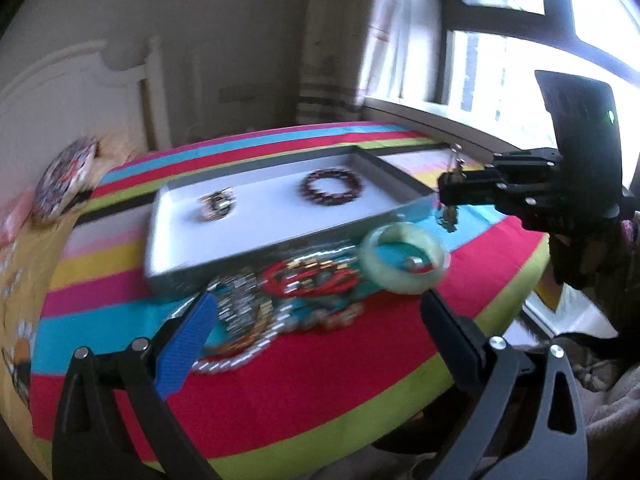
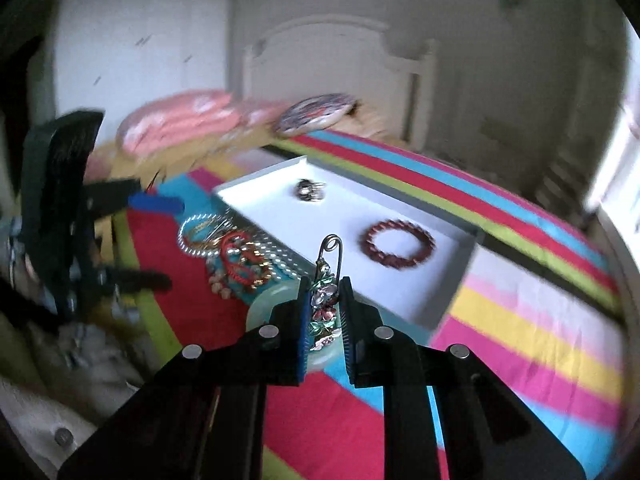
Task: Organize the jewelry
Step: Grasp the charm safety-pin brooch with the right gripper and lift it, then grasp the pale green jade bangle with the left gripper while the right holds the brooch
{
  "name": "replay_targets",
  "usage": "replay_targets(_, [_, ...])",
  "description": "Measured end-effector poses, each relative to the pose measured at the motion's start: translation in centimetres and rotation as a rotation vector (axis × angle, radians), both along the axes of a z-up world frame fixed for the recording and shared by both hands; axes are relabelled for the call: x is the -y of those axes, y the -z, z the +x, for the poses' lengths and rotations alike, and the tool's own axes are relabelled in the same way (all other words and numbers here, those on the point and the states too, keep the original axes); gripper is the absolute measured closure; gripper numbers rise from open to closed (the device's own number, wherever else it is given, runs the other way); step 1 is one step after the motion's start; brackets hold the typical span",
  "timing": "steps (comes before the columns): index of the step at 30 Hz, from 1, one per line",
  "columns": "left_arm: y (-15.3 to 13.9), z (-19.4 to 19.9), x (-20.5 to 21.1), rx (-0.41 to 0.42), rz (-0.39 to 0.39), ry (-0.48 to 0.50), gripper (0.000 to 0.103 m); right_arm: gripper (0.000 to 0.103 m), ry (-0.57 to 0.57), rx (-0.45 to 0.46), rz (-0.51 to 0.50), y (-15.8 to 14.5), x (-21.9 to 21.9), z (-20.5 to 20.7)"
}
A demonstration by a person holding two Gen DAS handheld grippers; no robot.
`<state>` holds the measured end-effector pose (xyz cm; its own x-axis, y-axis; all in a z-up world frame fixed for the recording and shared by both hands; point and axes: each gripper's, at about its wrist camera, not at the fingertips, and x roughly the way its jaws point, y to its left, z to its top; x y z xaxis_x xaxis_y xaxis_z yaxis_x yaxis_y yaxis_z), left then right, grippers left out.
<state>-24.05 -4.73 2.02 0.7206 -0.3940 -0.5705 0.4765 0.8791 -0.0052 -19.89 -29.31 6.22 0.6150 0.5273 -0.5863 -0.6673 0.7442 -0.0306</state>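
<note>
Right gripper (image 2: pixel 325 292) clamped on a flowered safety-pin brooch (image 2: pixel 326 300), held above the green jade bangle (image 1: pixel 402 262), near the white tray (image 2: pixel 452 280). Left gripper (image 1: pixel 320 308) spread wide and empty over the heap of bracelets (image 1: pixel 280 292). Inside the tray: dark red bead bracelet (image 2: pixel 399 249) and small metal piece (image 2: pixel 310 191), well apart.

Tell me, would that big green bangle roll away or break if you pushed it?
The green bangle lies flat on the striped cloth, so a push would probably slide it, not roll it. On edge, its round shape could roll. It looks thick, smooth and stone-like: likely stiff, rather heavy, slippery, perhaps chippable if dropped.
</note>
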Motion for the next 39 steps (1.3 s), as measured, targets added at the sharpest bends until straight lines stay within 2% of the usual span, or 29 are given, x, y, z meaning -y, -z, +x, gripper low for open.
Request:
replay_targets(3, [0.2,1.0,2.6,-0.002,0.038,0.057,0.003,0.087,0.103,-0.054,0.088,0.6,2.5,0.2])
replay_targets(8, [1.0,4.0,5.6,-0.095,0.008,0.121,0.003,0.087,0.173,-0.077,0.182,0.8,4.8,0.3])
replay_targets(13, [2.0,5.2,8.1,-0.116,0.074,0.168,0.003,0.087,0.192,-0.075,0.204,0.9,5.6,0.4])
replay_targets(21, [3.4,6.4,10.3,-0.169,0.193,0.174,0.003,0.087,0.192,-0.094,0.221,1.7,6.0,0.3])
replay_targets(27, [3.5,7.5,10.5,-0.211,0.206,0.17,0.004,0.086,0.199,-0.096,0.225,1.7,6.2,0.3])
replay_targets(29, [3.4,7.4,10.8,-0.204,0.221,0.17,0.007,0.086,0.199,-0.094,0.224,1.6,6.1,0.2])
replay_targets(30, [3.3,7.3,10.9,-0.193,0.227,0.179,0.017,0.086,0.2,-0.094,0.224,1.7,6.1,0.3])
replay_targets(33, [3.0,6.8,11.2,-0.174,0.236,0.203,0.025,0.086,0.2,-0.099,0.224,1.8,6.1,0.3])
replay_targets(35, [3.0,6.4,11.4,-0.147,0.252,0.208,0.025,0.086,0.199,-0.101,0.223,1.8,6.1,0.3])
replay_targets(39, [3.0,6.0,11.3,-0.13,0.234,0.207,0.025,0.086,0.201,-0.1,0.224,1.8,6.0,0.3])
